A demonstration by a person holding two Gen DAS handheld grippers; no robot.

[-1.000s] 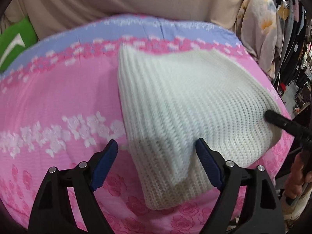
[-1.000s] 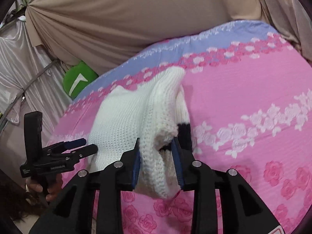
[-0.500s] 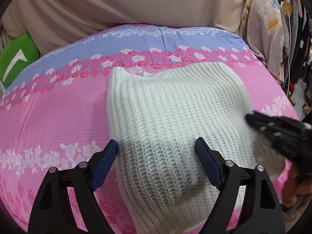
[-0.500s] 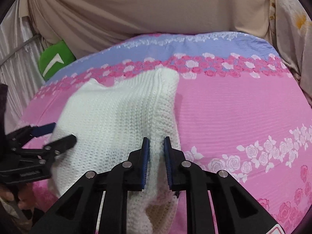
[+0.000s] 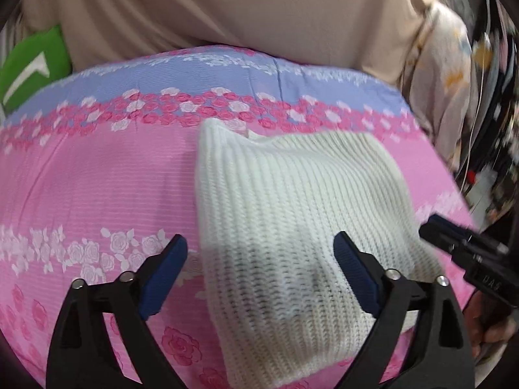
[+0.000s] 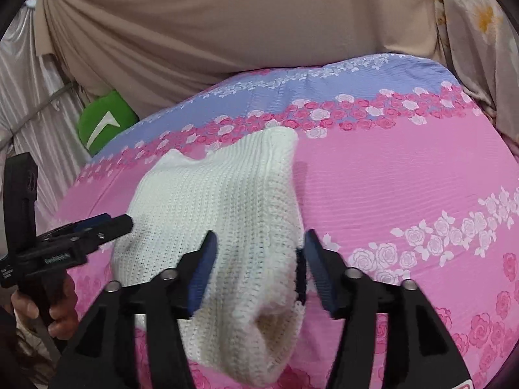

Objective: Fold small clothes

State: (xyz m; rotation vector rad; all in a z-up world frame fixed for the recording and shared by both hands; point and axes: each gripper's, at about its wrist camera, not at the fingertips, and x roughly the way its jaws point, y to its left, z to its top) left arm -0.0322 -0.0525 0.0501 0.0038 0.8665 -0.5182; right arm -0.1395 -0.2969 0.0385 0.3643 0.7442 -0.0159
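Note:
A white knitted garment (image 5: 292,227) lies folded on the pink flowered bedcover (image 5: 97,188); it also shows in the right wrist view (image 6: 227,220). My left gripper (image 5: 261,269) is open, its jaws wide apart over the garment's near left part, holding nothing. My right gripper (image 6: 258,262) is open, its jaws either side of the garment's thick right edge, not clamping it. The right gripper shows at the garment's right edge in the left wrist view (image 5: 460,243). The left gripper shows at the garment's left edge in the right wrist view (image 6: 97,227).
A beige draped cloth (image 6: 227,32) hangs behind the bed. A green cushion (image 6: 103,123) sits at the back left. A floral cloth (image 5: 447,81) and dark clutter stand to the right of the bed. A hand (image 6: 48,308) holds the left gripper's handle.
My right gripper has opened and let go of the garment's right edge, which now rests on the bed. The left gripper stays open over the garment.

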